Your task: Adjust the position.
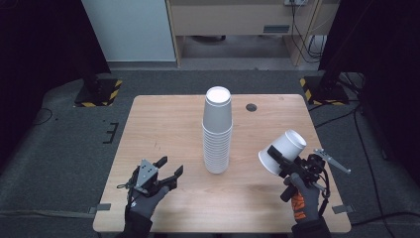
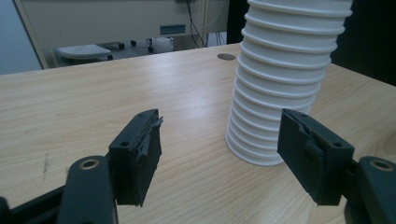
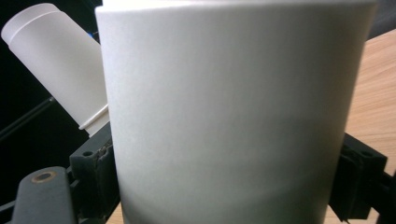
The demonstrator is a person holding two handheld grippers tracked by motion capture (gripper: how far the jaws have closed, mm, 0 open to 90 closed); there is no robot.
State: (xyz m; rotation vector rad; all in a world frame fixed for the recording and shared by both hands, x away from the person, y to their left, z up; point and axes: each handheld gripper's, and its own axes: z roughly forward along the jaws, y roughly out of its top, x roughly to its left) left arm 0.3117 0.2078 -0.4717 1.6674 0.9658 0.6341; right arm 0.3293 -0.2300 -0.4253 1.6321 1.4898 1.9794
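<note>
A tall stack of upside-down white paper cups (image 1: 217, 131) stands at the middle of the wooden table (image 1: 163, 124). My right gripper (image 1: 277, 158) is shut on a single white cup (image 1: 287, 145), held tilted above the table's right side, to the right of the stack. In the right gripper view that cup (image 3: 233, 116) sits between both pads, and the stack (image 3: 56, 60) shows behind it at upper left. My left gripper (image 1: 168, 169) rests open near the front left with nothing in it. In the left gripper view the stack (image 2: 285, 79) rises just beyond the right jaw of my left gripper (image 2: 219, 154).
A round cable hole (image 1: 251, 107) sits in the tabletop behind and right of the stack. Yellow-and-black striped stand bases (image 1: 99, 91) (image 1: 322, 89) are on the floor past both far corners. A pale cabinet (image 1: 237, 20) stands at the back.
</note>
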